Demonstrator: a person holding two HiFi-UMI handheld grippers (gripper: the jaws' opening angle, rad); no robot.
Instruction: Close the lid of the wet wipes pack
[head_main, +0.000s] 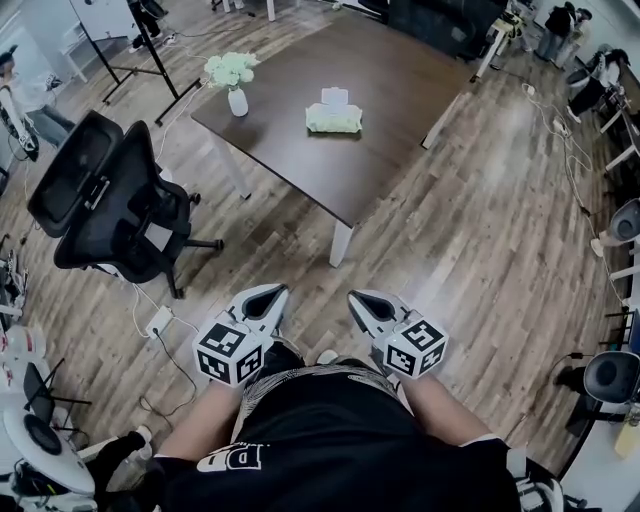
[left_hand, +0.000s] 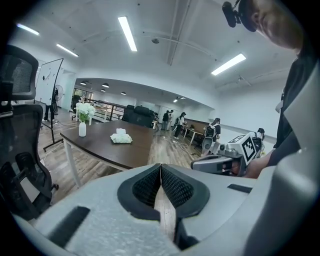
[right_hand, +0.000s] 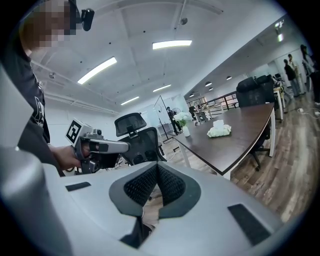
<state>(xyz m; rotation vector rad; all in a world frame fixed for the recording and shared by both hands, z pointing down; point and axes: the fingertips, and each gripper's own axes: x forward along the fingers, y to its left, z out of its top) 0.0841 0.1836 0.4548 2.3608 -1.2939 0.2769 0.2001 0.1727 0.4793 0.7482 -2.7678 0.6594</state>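
Left gripper (head_main: 268, 294) and right gripper (head_main: 362, 299), jaws pressed together and empty, point toward the wet wipes pack (head_main: 333, 119) lying well ahead of both on the tabletop (head_main: 400, 95), its lid (head_main: 334, 96) raised; the sound approach is to come close, then push the lid down flat.

Bright, even light comes from ceiling strips (left_hand: 127, 33) high above the jaws. Picture edges bend and darken. The floor (head_main: 520, 140) beyond the jaws shines.
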